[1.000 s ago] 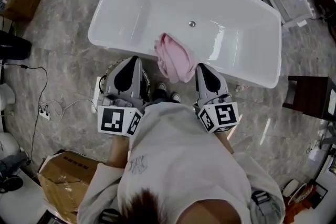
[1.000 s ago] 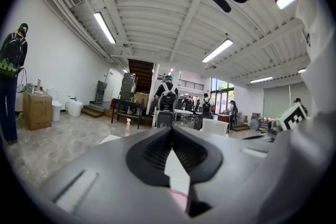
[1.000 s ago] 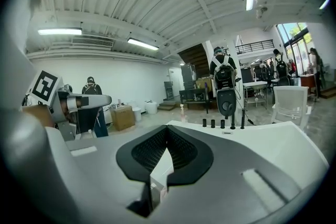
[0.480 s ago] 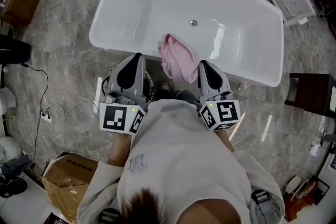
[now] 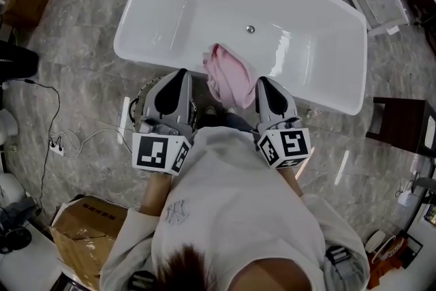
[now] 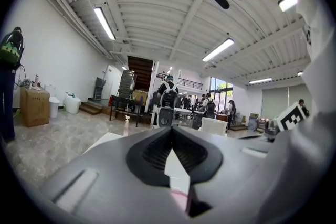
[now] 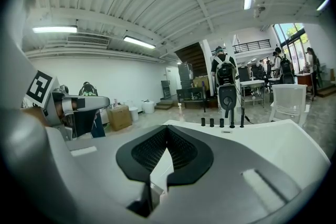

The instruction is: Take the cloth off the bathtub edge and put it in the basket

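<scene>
both of your claws are closed and empty. in the left gripper view the left claw [image 6: 169,129] has its tips meeting in a point, with nothing pinched between them. the right gripper view shows the right claw [image 7: 167,127] the same way, pads together at the tip and gripping nothing.

from the head view, you are holding the two claws side by side in front of you, aimed at the near edge of the white bathtub [image 5: 306,31]. the pink cloth [image 5: 228,75] hangs draped over that near edge, between the two claws and touching neither. a round rim shows on the floor under the left claw; it may be the basket [image 5: 138,100], though most of it is covered.

only the head view shows the cloth whole. the left gripper view catches just a sliver of pink low in the gap behind its tips, plus people far back in the hall. the right gripper view shows no pink, but it does show the black taps [image 7: 221,122] on the far rim and your left claw's marker cube [image 7: 39,86] off to its left.
</scene>
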The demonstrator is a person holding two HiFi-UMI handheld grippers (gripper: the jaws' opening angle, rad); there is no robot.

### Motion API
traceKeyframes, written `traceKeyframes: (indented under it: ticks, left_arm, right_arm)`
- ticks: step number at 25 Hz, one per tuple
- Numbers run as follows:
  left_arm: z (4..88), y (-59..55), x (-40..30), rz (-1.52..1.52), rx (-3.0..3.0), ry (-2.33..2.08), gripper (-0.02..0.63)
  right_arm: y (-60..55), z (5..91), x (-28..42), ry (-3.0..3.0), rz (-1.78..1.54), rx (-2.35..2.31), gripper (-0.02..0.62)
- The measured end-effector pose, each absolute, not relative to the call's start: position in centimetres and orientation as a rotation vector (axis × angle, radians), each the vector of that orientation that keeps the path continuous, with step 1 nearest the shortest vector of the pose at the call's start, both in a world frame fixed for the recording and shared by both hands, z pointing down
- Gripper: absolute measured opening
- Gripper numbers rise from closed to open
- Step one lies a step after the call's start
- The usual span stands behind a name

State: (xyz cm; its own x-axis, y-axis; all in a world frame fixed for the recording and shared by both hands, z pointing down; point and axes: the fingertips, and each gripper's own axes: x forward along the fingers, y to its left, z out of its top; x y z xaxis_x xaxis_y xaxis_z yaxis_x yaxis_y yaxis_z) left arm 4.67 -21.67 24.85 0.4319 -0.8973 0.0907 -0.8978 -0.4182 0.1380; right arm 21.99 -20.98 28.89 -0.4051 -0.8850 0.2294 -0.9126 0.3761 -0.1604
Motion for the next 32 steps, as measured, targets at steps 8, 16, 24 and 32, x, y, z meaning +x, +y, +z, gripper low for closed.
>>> traceKeyframes:
  ticks: [8,16,24,32]
  left_arm:
    - [24.2,-21.5,5.4,0.006,2.493,-1.661,0.048]
    - [24.1,-21.7,6.2,0.003,2.466,-1.7,0.048]
    - [24.0,-21.7,6.2,0.007,2.453,-1.729,0.048]
    - [23.9,-22.0,7.0,0.015,2.463,-1.726,0.048]
  right_arm:
    - [-22.1,28.0,22.4,-2.573,0.373,1.581,-0.002]
    - [-22.9,27.5,23.4,-2.623,0.36,1.521,-0.002]
    - [-23.4,27.1,23.2,-2.662,0.347,1.48,-0.002]
    - [-23.5,27.4,24.0,-2.658,0.351,1.481,-0.002]
